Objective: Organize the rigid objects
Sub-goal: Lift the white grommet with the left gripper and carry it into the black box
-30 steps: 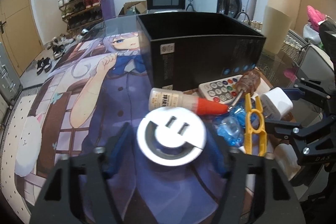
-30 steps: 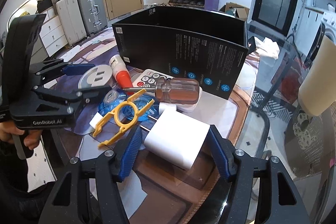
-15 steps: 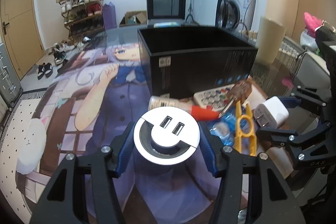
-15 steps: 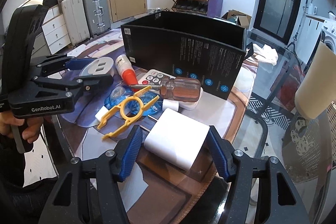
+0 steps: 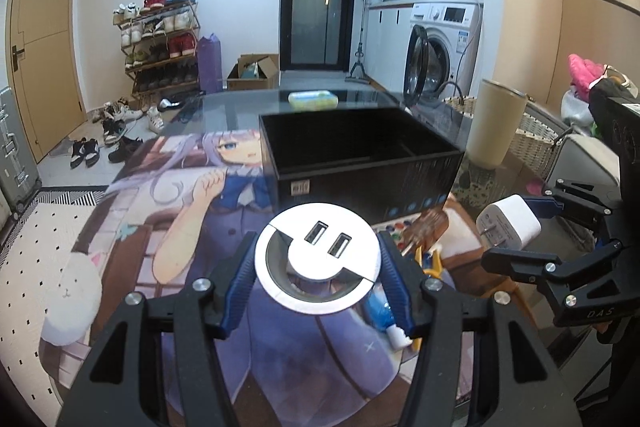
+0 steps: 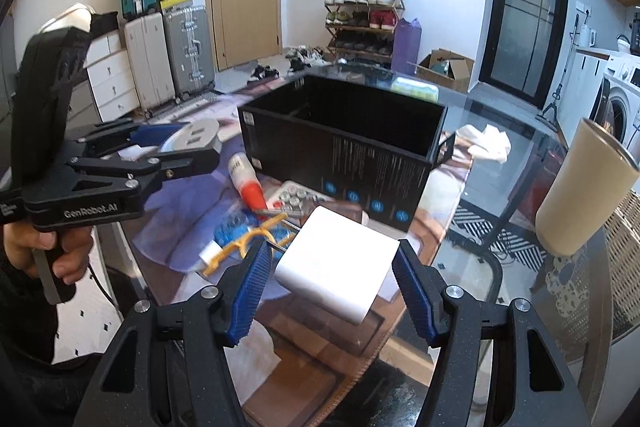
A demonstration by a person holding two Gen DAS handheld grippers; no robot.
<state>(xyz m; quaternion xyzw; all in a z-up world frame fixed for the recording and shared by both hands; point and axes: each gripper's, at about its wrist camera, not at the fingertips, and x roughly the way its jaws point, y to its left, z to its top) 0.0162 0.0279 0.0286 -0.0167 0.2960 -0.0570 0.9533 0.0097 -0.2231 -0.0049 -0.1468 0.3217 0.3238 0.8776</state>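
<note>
Tumbler (image 6: 580, 187) right of box (image 6: 340, 143).

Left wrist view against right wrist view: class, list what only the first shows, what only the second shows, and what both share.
Only the left wrist view shows the printed anime mat spread out and the open washing machine door.

Only the right wrist view shows the suitcases, the red-capped tube and a hand on the left gripper's handle.

Both show the black box, the beige tumbler, the left gripper shut on the round USB hub, and the right gripper shut on the white charger.
</note>
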